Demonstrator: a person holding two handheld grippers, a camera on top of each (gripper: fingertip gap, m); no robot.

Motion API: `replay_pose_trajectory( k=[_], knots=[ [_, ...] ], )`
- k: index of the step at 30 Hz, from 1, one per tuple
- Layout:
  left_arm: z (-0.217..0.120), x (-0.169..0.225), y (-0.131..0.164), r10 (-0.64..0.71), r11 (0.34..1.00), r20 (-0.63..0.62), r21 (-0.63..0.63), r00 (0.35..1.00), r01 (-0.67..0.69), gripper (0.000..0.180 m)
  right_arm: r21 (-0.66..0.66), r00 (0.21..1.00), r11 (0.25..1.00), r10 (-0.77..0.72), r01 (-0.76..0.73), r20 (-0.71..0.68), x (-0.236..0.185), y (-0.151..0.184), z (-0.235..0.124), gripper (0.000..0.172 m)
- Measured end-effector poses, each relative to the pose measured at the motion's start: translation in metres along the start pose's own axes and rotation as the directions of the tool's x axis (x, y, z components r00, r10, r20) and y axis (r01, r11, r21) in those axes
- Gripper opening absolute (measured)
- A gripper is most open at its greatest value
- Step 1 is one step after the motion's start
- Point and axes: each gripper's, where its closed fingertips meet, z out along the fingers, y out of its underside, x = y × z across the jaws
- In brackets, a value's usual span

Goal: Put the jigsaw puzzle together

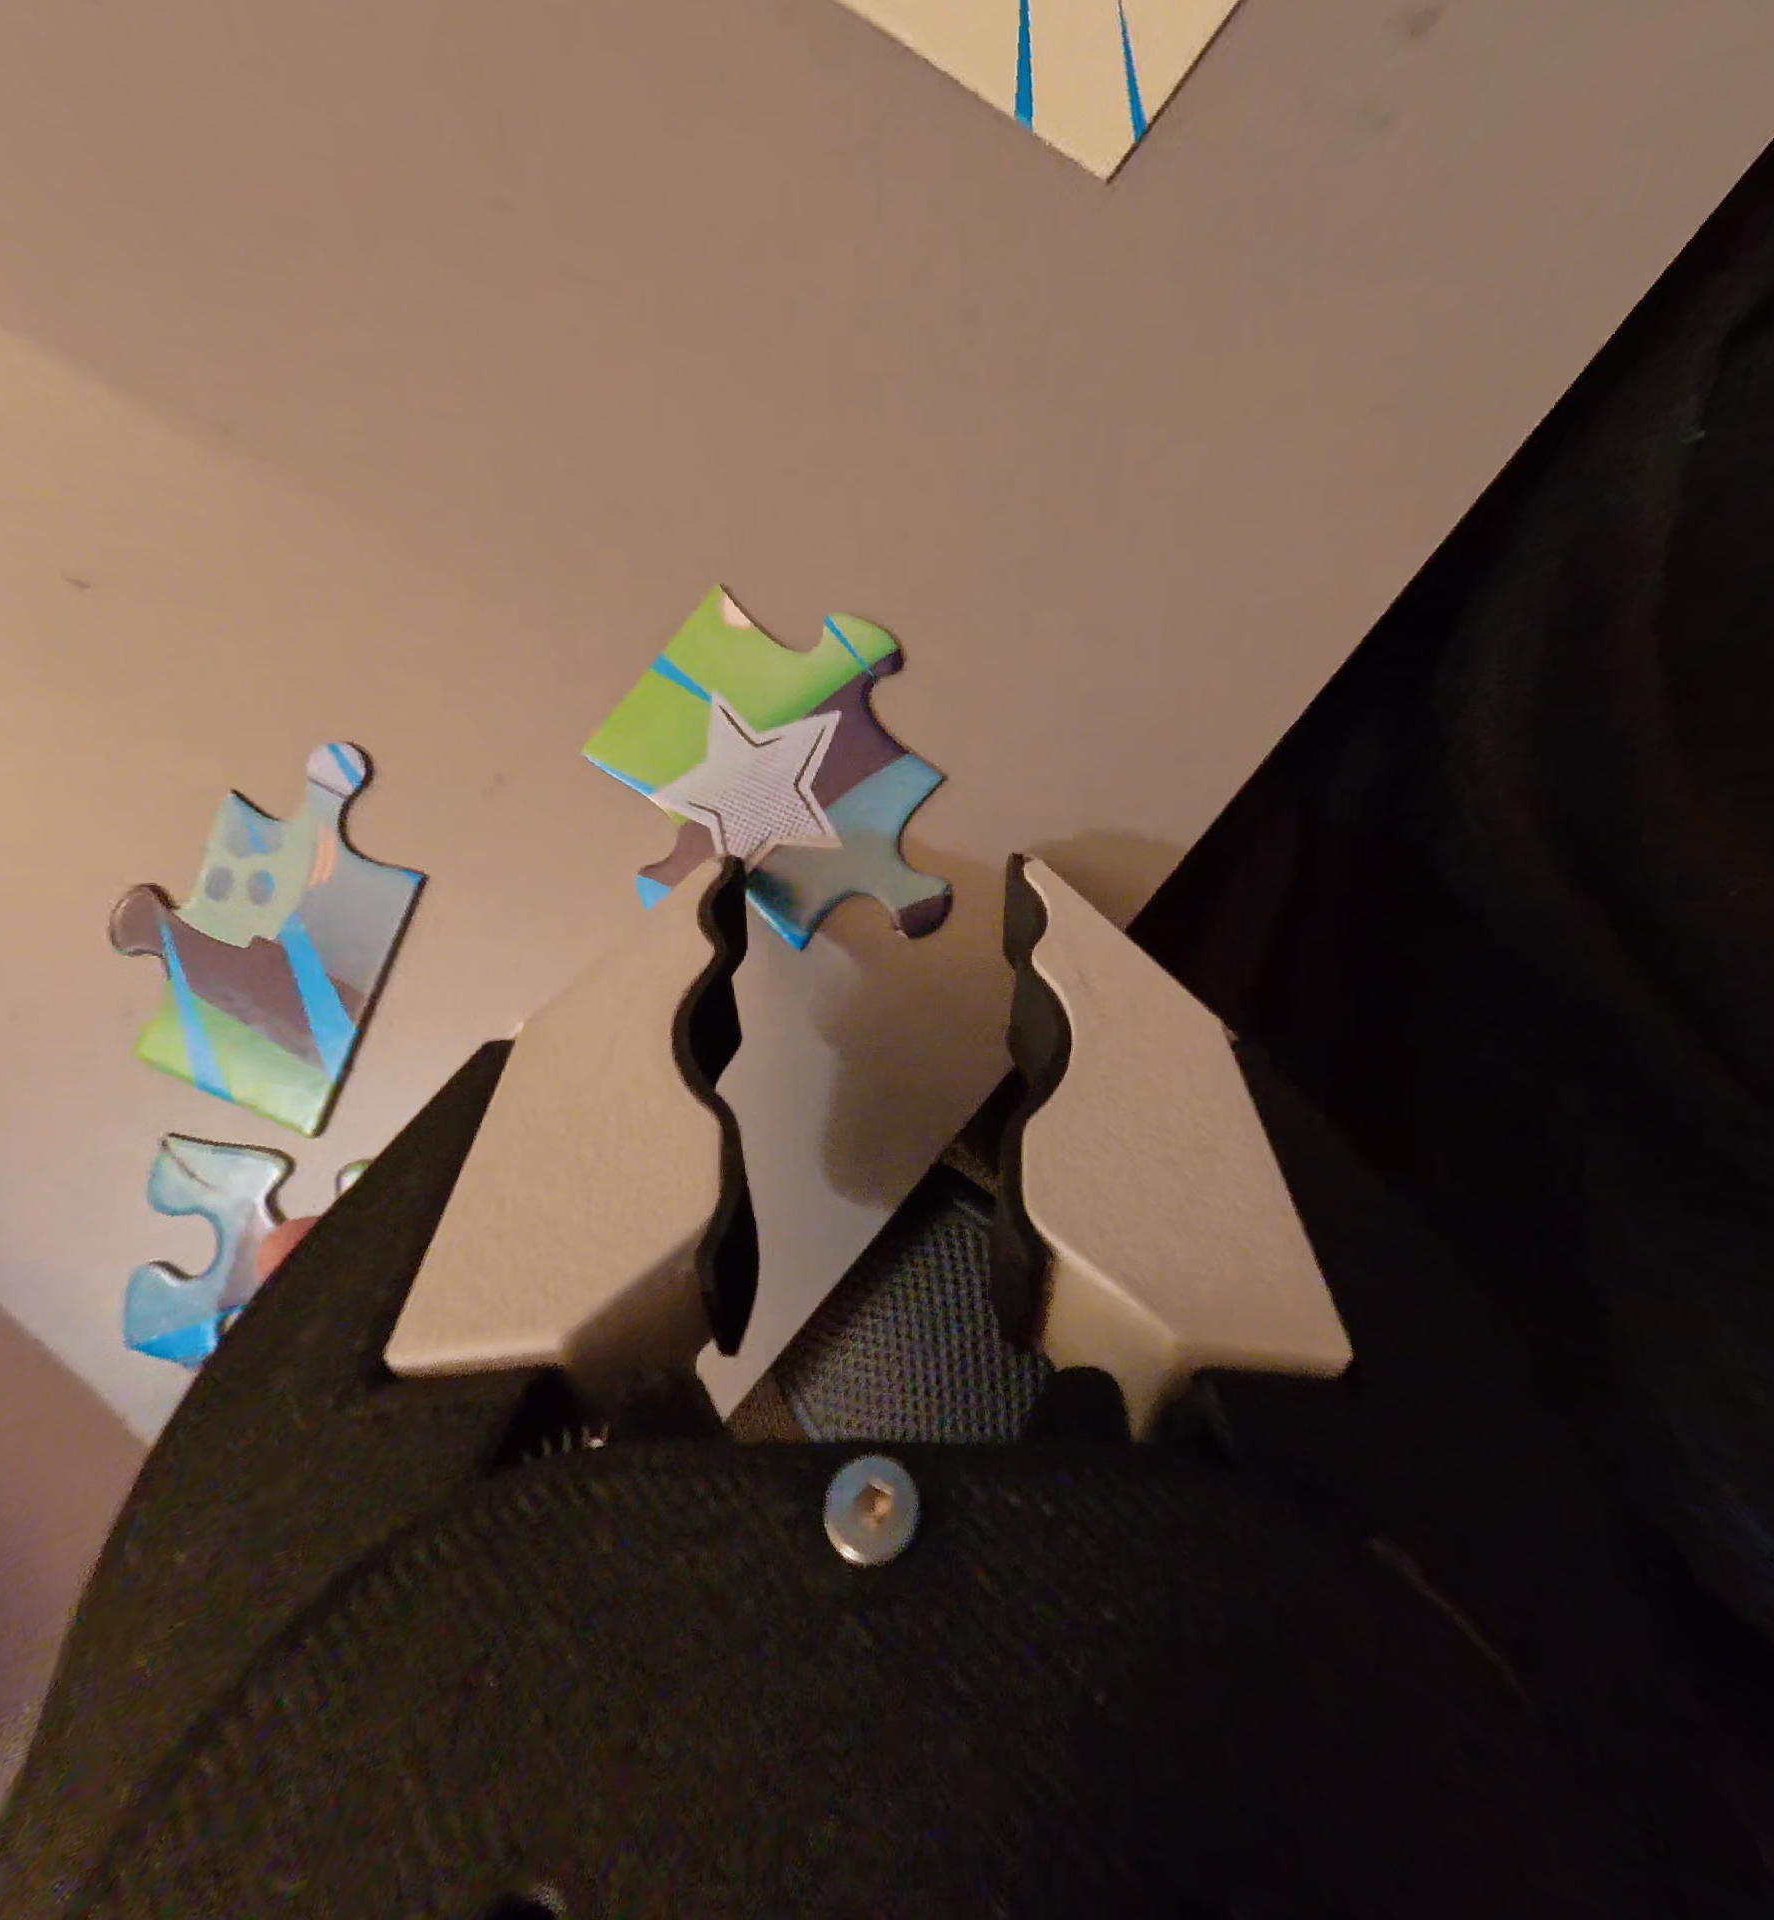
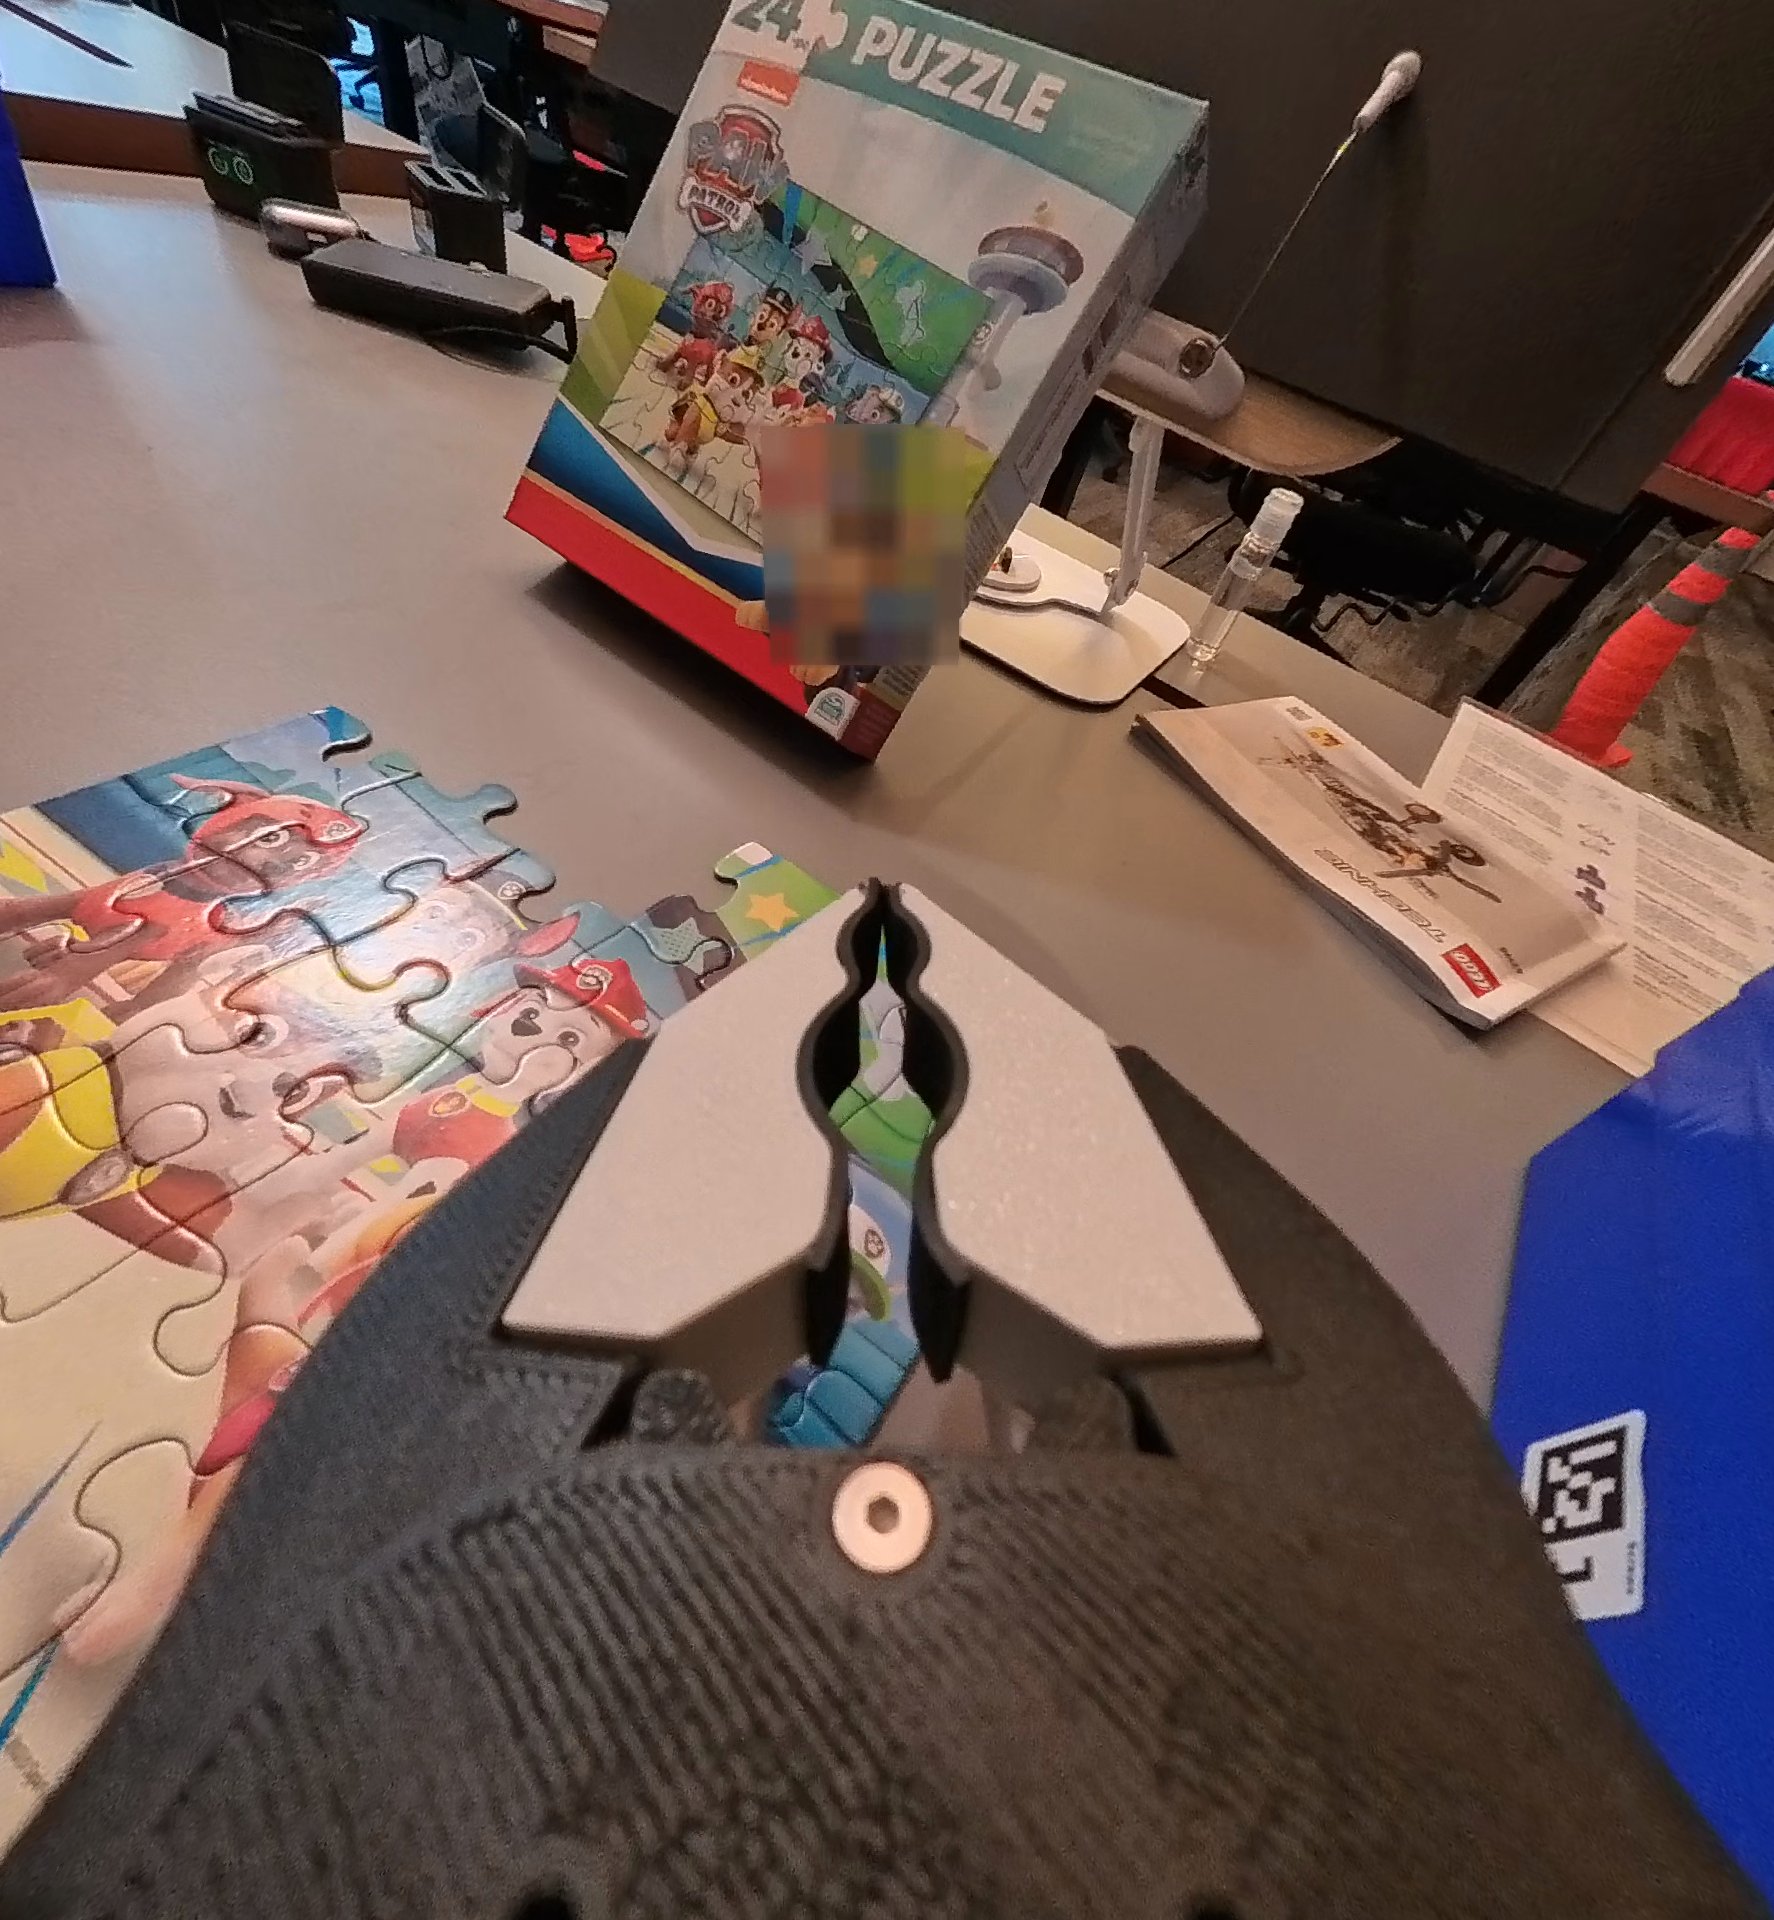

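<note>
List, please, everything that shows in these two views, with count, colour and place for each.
Loose puzzle pieces: three, green, blue and grey, on the table by the left gripper.
Joined puzzle: one, many-coloured, flat on the table, left.
Puzzle box: one, teal and red, standing tilted behind.
Booklet: one, white, right.
Small bottle: one, clear, far right.
Table: one, grey.
Blue object: one, right edge.
Left gripper: open, one tip over the star piece.
Right gripper: shut, over the joined puzzle's edge.

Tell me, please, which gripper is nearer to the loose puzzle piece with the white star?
Left. The left gripper stands open right at the star piece; the right gripper, shut, hovers over the assembled puzzle.
</note>
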Motion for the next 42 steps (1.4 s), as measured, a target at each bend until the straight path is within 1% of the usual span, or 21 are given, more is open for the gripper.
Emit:
replay_pose_trajectory(
  k=[3,6,8,10,14,15,17,19,21,24,25,27,29,31,35,37,42],
  knots=[
    [0.001,0.015,-0.002,-0.003,1.000,-0.057,0.025,0.998,0.005,0.051,0.003,1.000,1.000,-0.002,0.002,0.001,-0.001,-0.001,0.000,0.000],
    [-0.001,0.029,-0.003,0.022,1.000,-0.107,0.020,0.994,-0.020,0.050,0.009,1.000,1.000,-0.001,0.001,0.004,-0.003,-0.002,0.000,0.000],
    [-0.003,0.043,-0.003,0.033,0.999,-0.169,0.017,0.985,-0.030,0.050,0.026,1.000,1.000,0.010,-0.011,0.014,-0.006,-0.006,-0.001,0.000],
    [-0.003,0.051,-0.004,0.045,0.999,-0.190,0.019,0.981,-0.042,0.049,0.060,0.999,0.998,0.028,-0.030,0.034,-0.014,-0.014,-0.002,0.000],
    [-0.002,0.063,-0.007,0.092,0.996,-0.181,0.035,0.979,-0.087,0.048,0.086,0.993,0.995,0.042,-0.051,0.107,-0.047,-0.029,-0.007,0.000],
    [-0.001,0.065,-0.007,0.096,0.995,-0.180,0.037,0.979,-0.091,0.047,0.084,0.990,0.995,0.047,-0.058,0.130,-0.059,-0.034,-0.010,0.000],
    [0.000,0.067,-0.007,0.115,0.993,-0.155,0.033,0.981,-0.111,0.045,0.062,0.973,0.994,0.073,-0.088,0.219,-0.094,-0.049,-0.020,0.001],
    [-0.001,0.071,-0.007,0.136,0.991,-0.159,0.030,0.978,-0.133,0.042,0.051,0.935,0.995,0.059,-0.082,0.349,-0.140,-0.065,-0.034,0.009],
    [-0.002,0.078,-0.007,0.140,0.990,-0.192,0.036,0.971,-0.135,0.041,0.058,0.880,0.998,-0.015,-0.014,0.475,-0.191,-0.072,-0.047,0.014],
    [-0.005,0.082,-0.008,0.136,0.990,-0.220,0.065,0.966,-0.124,0.040,0.062,0.766,0.988,-0.149,0.142,0.626,-0.267,-0.057,-0.060,0.022],
    [-0.007,0.081,-0.010,0.125,0.991,-0.224,0.084,0.967,-0.109,0.040,0.072,0.733,0.974,-0.210,0.215,0.647,-0.287,-0.048,-0.062,0.023],
    [-0.012,0.077,-0.015,0.092,0.989,-0.228,0.131,0.969,-0.063,0.041,0.097,0.677,0.921,-0.346,0.378,0.649,-0.316,-0.029,-0.062,0.025],
    [-0.018,0.073,-0.019,0.056,0.984,-0.238,0.177,0.970,-0.013,0.041,0.129,0.600,0.850,-0.460,0.512,0.654,-0.338,-0.014,-0.064,0.030],
    [-0.021,0.068,-0.019,0.017,0.979,-0.251,0.202,0.968,0.035,0.041,0.169,0.522,0.777,-0.550,0.607,0.652,-0.357,-0.006,-0.066,0.031],
    [-0.021,0.054,-0.019,-0.077,0.962,-0.256,0.236,0.964,0.139,0.042,0.230,0.408,0.650,-0.673,0.724,0.617,-0.378,0.006,-0.061,0.024],
    [-0.023,0.048,-0.023,-0.115,0.945,-0.261,0.269,0.958,0.186,0.043,0.240,0.383,0.632,-0.683,0.737,0.621,-0.387,0.008,-0.061,0.025],
    [-0.031,0.039,-0.023,-0.139,0.922,-0.252,0.320,0.958,0.218,0.043,0.247,0.389,0.629,-0.694,0.737,0.606,-0.394,0.003,-0.059,0.023]
  ],
)
